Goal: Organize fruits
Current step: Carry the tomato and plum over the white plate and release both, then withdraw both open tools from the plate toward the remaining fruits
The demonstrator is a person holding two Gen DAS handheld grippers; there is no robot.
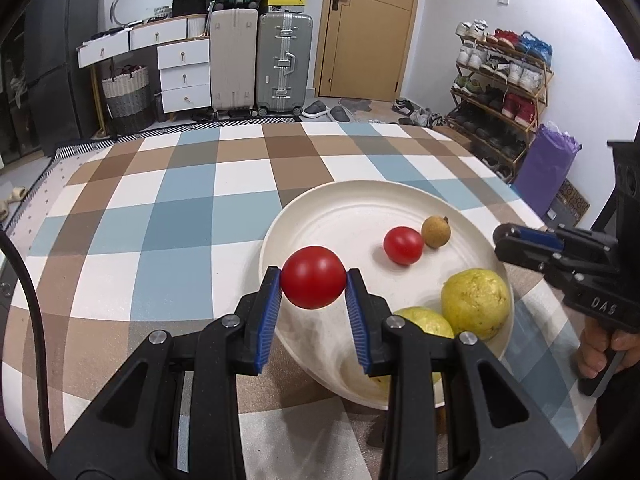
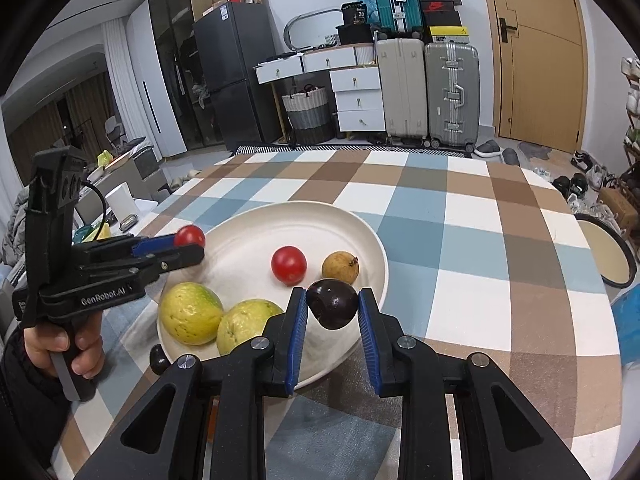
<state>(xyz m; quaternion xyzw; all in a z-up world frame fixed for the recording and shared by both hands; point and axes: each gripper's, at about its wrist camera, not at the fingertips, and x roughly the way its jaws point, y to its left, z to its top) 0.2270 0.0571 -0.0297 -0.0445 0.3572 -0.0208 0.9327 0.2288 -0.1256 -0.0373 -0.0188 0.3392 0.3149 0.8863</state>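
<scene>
Left tongs (image 1: 313,294) are clamped on a red tomato (image 1: 313,277), blue pads touching it on both sides, held above the 9 o'clock rim of the white plate (image 1: 320,208). From the right wrist view the same tongs (image 2: 191,246) come in from 9 o'clock with the tomato (image 2: 190,235) at their tip, over the plate's left edge (image 2: 248,216).

Right tongs (image 2: 333,314) grip a dark purple fruit (image 2: 333,303), pads against both sides, above the plate's near rim at about 5 o'clock. In the left wrist view the right tongs (image 1: 505,242) enter from 3 o'clock; the tip sits at the plate's right rim, and the purple fruit can't be seen from there.

On the plate:
- second red tomato (image 2: 289,265) near centre
- small brown round fruit (image 2: 340,267) just beside it at its 3 o'clock; can't tell if they touch
- two yellow-green guavas at 7 o'clock: one (image 2: 191,313), the other (image 2: 244,322), touching each other

Same set in the left wrist view: tomato (image 1: 403,245), brown fruit (image 1: 436,232), guavas (image 1: 476,305) and (image 1: 426,320).

Another dark fruit (image 2: 159,358) lies on the desk (image 2: 460,216) just outside the plate's rim at 7 o'clock. Desk has a blue, brown and white check cloth. A round tray (image 2: 612,252) sits at the desk's 3 o'clock edge.
</scene>
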